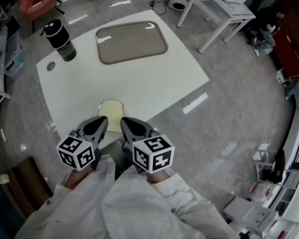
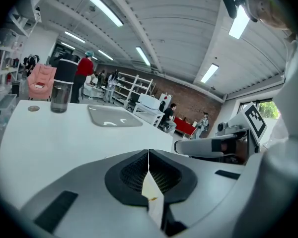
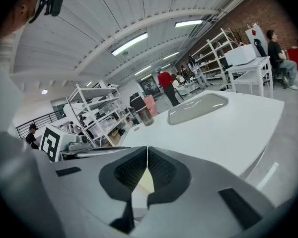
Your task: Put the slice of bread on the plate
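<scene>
— Where was the bread when you looked?

— The slice of bread lay flat on the white table, right at its near edge. It was pale, with a thin darker crust. It was not on the plate.

— And the plate?

— The plate, a grey tray with rounded corners, sat toward the far side of the table. It was well apart from the bread, with bare tabletop between them.

— What did your grippers have?

— Nothing. In its own view the left gripper had its jaws pressed together tip to tip, and a pale sliver of bread showed through the gap beneath the closed tips. The right gripper looked the same, jaws closed on nothing. I held the two side by side over the near edge of the slice, the left one toward its left side and the right one toward its right. Both pointed away from me and a little downward. I could not tell whether either tip touched the bread.

— Anything else around?

— A dark lidded tumbler stood near the far left corner, left of the plate, and a small round disc sat just near it. A second white table stood on the floor at the far right. My white sleeves filled the near edge of the head view.
</scene>
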The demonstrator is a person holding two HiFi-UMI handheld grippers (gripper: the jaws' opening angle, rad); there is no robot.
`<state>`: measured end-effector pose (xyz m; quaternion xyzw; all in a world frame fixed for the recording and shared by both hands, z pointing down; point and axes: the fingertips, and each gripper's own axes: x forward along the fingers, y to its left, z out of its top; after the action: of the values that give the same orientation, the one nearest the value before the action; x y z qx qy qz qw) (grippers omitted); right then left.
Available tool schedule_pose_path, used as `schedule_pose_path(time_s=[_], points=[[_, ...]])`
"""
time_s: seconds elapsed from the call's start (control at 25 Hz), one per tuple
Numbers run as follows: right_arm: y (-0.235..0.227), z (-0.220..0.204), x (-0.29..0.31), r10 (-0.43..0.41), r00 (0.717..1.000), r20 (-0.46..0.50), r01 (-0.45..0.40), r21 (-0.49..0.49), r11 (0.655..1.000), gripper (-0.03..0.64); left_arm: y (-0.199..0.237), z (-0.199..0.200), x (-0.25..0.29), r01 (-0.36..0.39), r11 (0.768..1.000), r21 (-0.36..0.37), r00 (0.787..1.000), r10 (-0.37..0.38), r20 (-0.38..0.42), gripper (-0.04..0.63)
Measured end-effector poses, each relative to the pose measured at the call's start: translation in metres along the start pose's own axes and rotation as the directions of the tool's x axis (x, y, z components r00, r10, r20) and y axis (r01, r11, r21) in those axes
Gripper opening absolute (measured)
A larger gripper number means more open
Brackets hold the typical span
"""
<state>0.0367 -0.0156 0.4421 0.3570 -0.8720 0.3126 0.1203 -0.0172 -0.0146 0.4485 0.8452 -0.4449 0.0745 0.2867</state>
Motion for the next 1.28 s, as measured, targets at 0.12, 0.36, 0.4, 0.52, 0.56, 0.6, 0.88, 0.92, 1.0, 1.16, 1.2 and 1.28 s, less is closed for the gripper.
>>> schedule_pose_path(time_s=[0.12,0.36,0.4,0.52,0.56,0.6,0.88,0.92,1.0,1.16,1.2,1.28], points=[[-0.004,0.005,0.001,-0.020,1.000,0.009,0.020,0.008,1.000,0.015,0.001,0.000,0.001,0.012,1.000,-0.004,1.000,-0.012,-0.017,0.009],[-0.012,0.011,0.002,-0.068,0.998,0.018,0.067,0.041,0.997,0.015,0.012,0.009,-0.004,0.024,1.000,-0.017,0.999,-0.024,-0.028,0.009],[-0.013,0.010,0.003,-0.076,0.997,0.016,0.075,0.046,0.996,0.015,0.016,0.009,-0.004,0.021,1.000,-0.023,0.999,-0.022,-0.032,0.009],[-0.019,0.008,0.006,-0.105,0.994,0.006,0.105,0.062,0.993,0.015,0.026,0.009,-0.005,0.002,0.999,-0.039,0.999,-0.003,-0.044,0.009],[-0.021,0.008,0.008,-0.115,0.993,0.005,0.114,0.066,0.991,0.015,0.031,0.009,-0.006,-0.011,0.999,-0.044,0.999,0.009,-0.046,0.009],[-0.023,0.008,0.009,-0.123,0.992,0.004,0.123,0.070,0.990,0.015,0.035,0.010,-0.006,-0.024,0.999,-0.049,0.999,0.021,-0.047,0.011],[-0.031,0.002,0.018,-0.146,0.989,-0.016,0.147,0.093,0.985,0.015,0.056,0.009,-0.004,-0.053,0.997,-0.056,0.997,0.049,-0.060,0.011],[-0.032,0.000,0.019,-0.149,0.989,-0.021,0.150,0.096,0.984,0.015,0.059,0.008,-0.004,-0.057,0.997,-0.061,0.996,0.053,-0.066,0.011],[-0.034,-0.002,0.021,-0.155,0.987,-0.028,0.157,0.102,0.982,0.015,0.066,0.005,-0.004,-0.067,0.995,-0.070,0.995,0.061,-0.081,0.011],[-0.038,-0.009,0.025,-0.161,0.986,-0.051,0.165,0.108,0.980,0.017,0.076,-0.004,-0.004,-0.079,0.993,-0.090,0.991,0.069,-0.113,0.011],[-0.039,-0.011,0.026,-0.161,0.985,-0.056,0.166,0.110,0.980,0.015,0.078,-0.007,-0.003,-0.082,0.992,-0.095,0.990,0.071,-0.118,0.011],[-0.040,-0.016,0.029,-0.161,0.984,-0.069,0.168,0.110,0.980,0.017,0.081,-0.011,-0.001,-0.087,0.991,-0.103,0.989,0.073,-0.132,0.011]])
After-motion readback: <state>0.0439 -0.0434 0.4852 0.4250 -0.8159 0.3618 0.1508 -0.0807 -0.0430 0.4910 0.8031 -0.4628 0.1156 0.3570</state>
